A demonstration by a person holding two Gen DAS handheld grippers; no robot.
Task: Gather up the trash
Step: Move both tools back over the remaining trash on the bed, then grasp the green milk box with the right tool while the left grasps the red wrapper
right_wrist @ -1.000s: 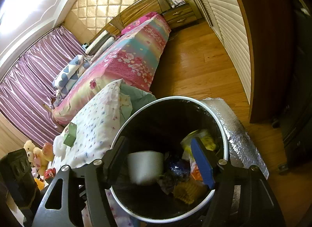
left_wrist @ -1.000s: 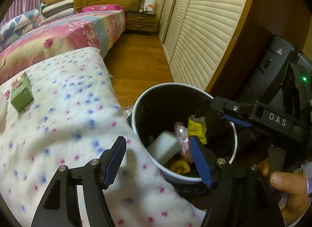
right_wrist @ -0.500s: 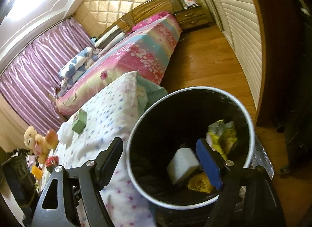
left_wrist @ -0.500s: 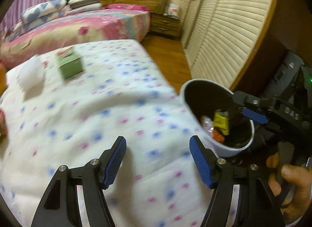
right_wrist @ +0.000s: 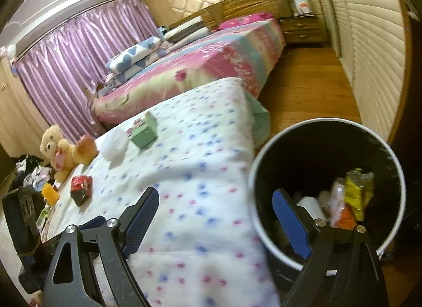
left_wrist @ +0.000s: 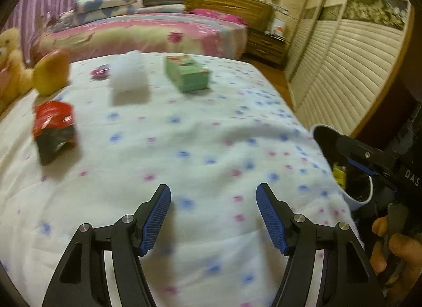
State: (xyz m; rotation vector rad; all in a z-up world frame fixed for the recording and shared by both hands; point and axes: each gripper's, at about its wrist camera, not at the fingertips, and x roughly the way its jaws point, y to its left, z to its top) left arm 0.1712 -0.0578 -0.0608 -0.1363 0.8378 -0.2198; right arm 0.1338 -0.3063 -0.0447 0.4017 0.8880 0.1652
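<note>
one white dotted quilt [left_wrist: 200,148] carries a green box [left_wrist: 188,73], a white wad [left_wrist: 128,74] and a red packet [left_wrist: 52,127]. beside the quilt's edge stands the trash bin [right_wrist: 327,127], part filled. both the left hand-held gripper [left_wrist: 213,217] and the right hand-held gripper [right_wrist: 216,225] gape empty, the right's jaws having just been opening.

The left gripper [left_wrist: 213,217] pointed downward, fingers [left_wrist: 157,217] parted and empty. The right gripper [right_wrist: 216,223] had just been opening, nothing between its fingers; a hand [left_wrist: 395,249] gripped its handle.

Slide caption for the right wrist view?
Open right gripper between dotted quilt and part-filled trash bin; nothing between its jaws.
</note>
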